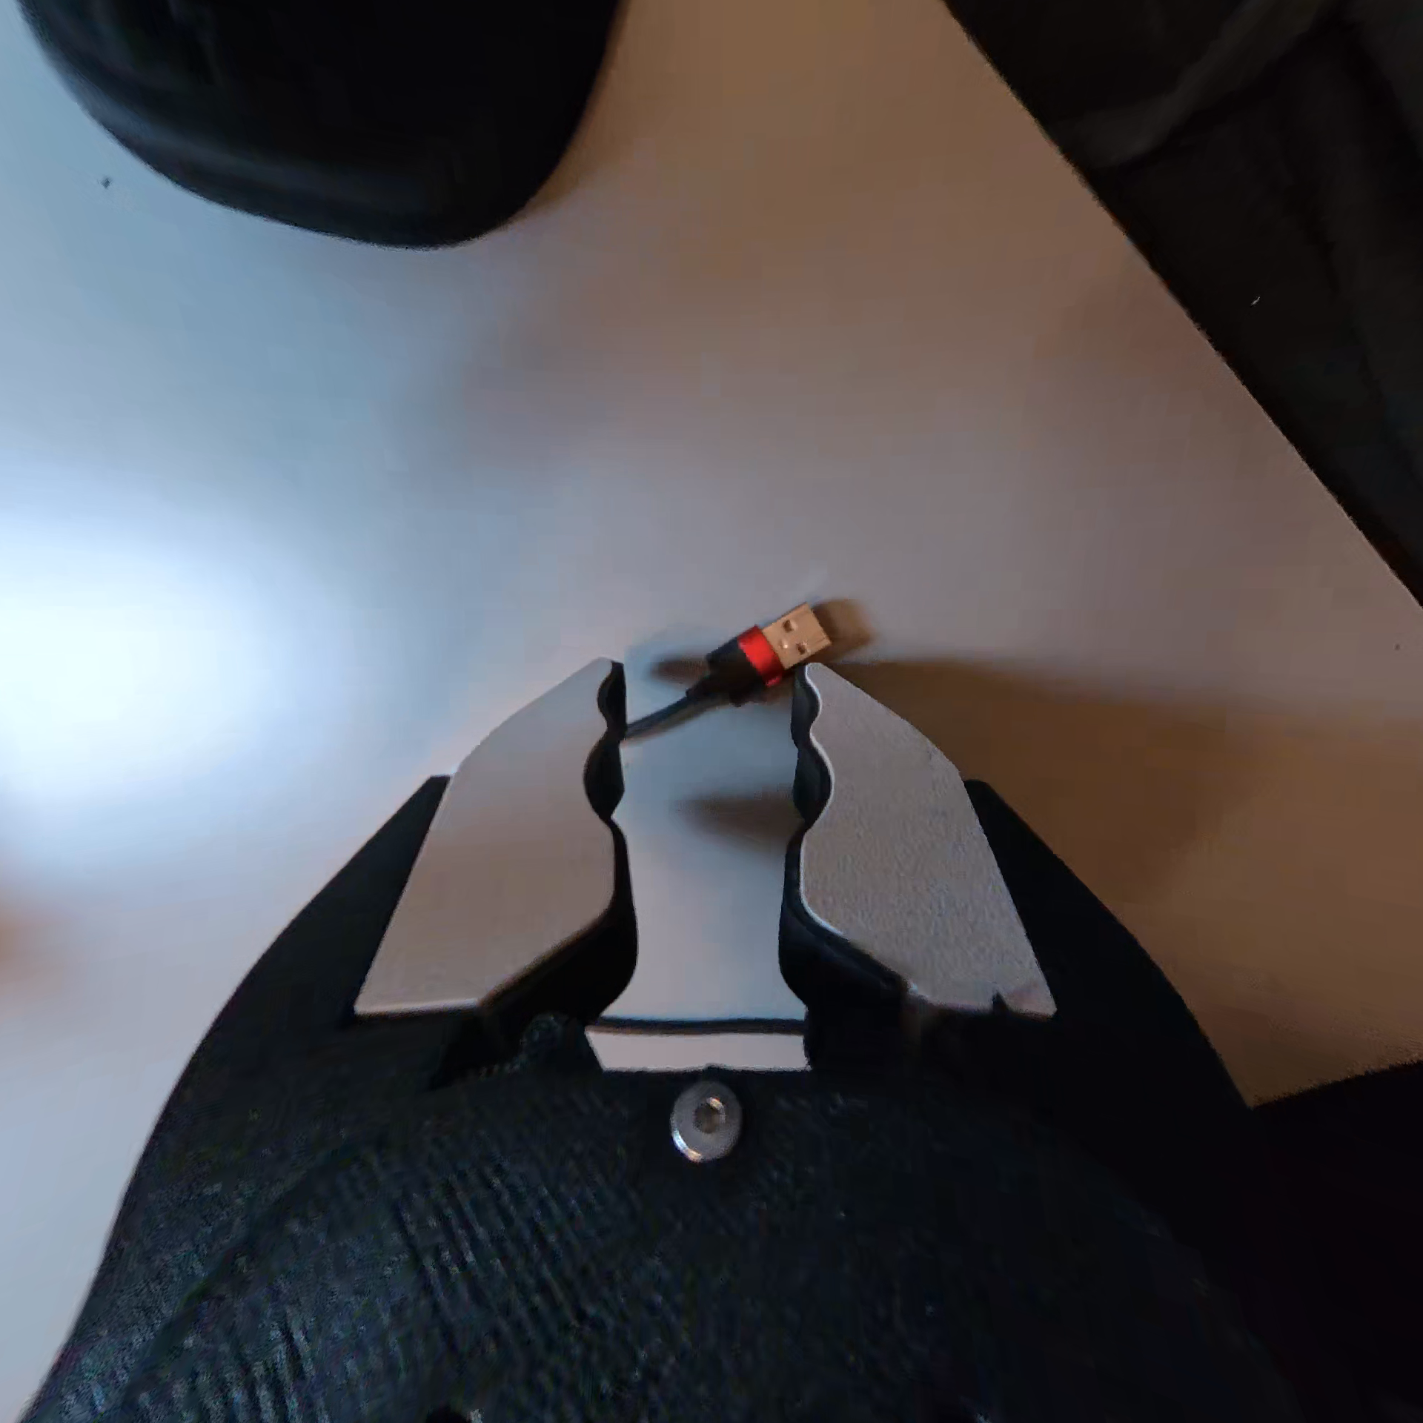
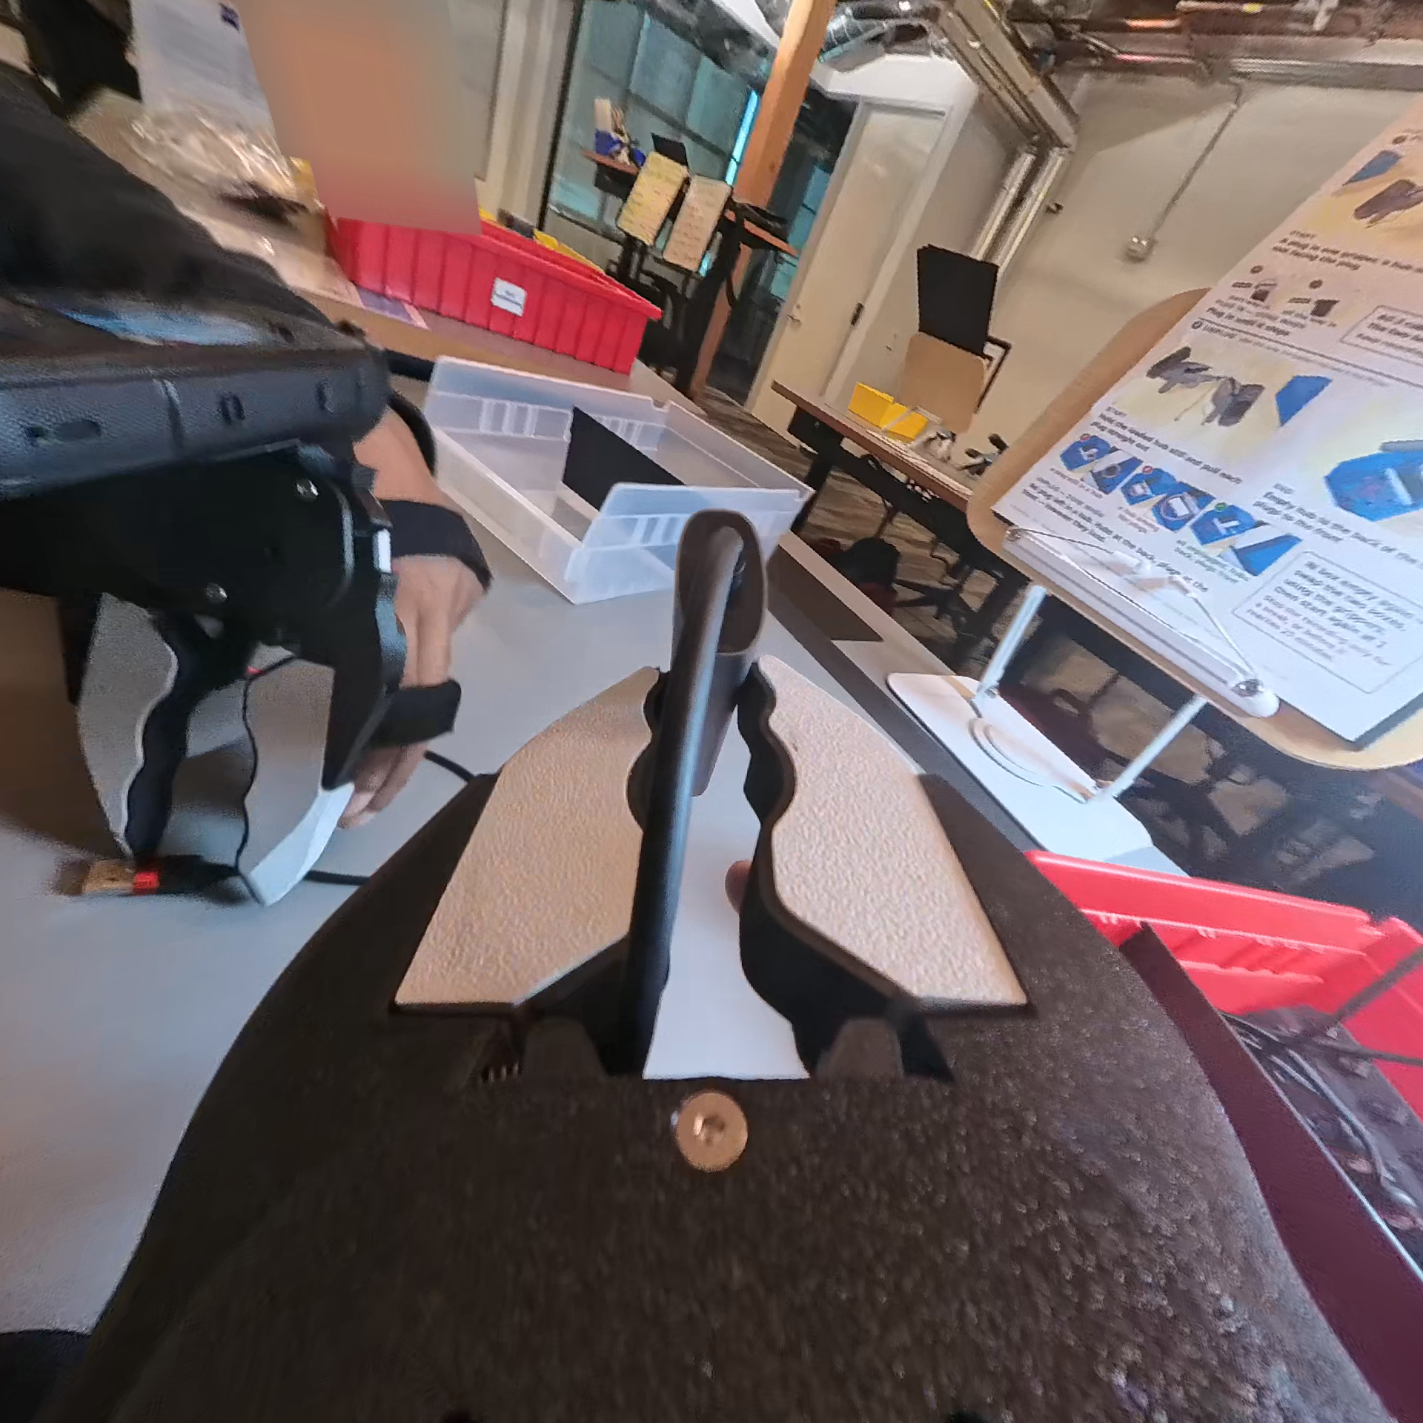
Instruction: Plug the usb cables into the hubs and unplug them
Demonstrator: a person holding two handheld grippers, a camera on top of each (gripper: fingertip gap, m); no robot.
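In the left wrist view a USB plug [image 1: 770,654] with a red collar and a thin black cable lies flat on the white table [image 1: 385,423]. My left gripper [image 1: 708,674] is open, with its fingertips just short of the plug, one on each side of the cable. In the right wrist view my right gripper [image 2: 707,678] is shut on a dark grey hub [image 2: 728,693], which it holds upright above the table. The hub's black cable [image 2: 662,847] runs back between the fingers. The left gripper [image 2: 215,862] also shows there, lowered over the plug [image 2: 115,878].
A black rounded object [image 1: 308,115] lies at the far left of the table; the table edge [image 1: 1155,308] runs diagonally on the right. A clear plastic bin [image 2: 616,477], two red bins [image 2: 493,285] [image 2: 1232,947] and an instruction board on a stand [image 2: 1232,493] are around. Left tips to right tips: about 20 centimetres.
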